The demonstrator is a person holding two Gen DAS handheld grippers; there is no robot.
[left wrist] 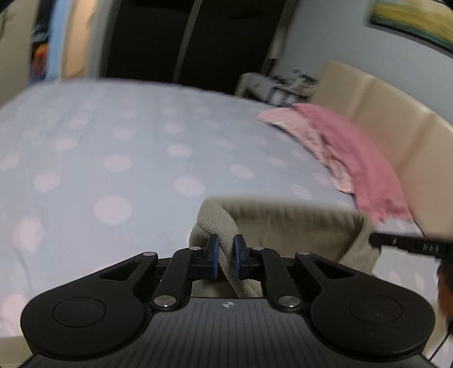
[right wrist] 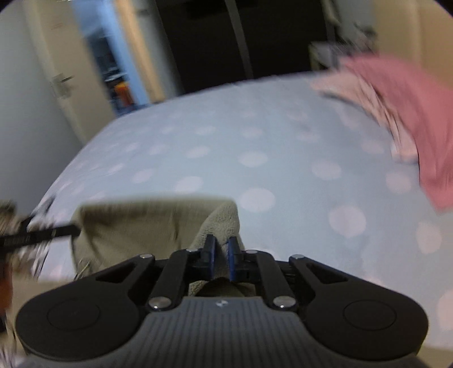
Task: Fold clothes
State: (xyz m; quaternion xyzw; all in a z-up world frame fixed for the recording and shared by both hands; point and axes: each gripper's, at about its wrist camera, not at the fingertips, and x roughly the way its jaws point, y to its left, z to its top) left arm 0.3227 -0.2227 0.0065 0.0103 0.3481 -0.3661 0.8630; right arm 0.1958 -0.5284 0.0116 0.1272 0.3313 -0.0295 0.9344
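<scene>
both grippers tilted down (clamped) – beige garment [left wrist: 283,223] taut

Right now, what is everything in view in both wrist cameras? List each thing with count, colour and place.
beige fleece garment: one, beige, near edge of the bed, stretched between both grippers
pink garments: two, pale pink under darker pink, far right of the bed
bed sheet: one, pale blue with pink dots, covering the bed
headboard: one, cream, right of the bed
wardrobe: one, dark, beyond the bed
picture: one, yellow and green, on the wall
left gripper: black, jaws shut on the fleece
right gripper: black, jaws shut on the fleece
</scene>
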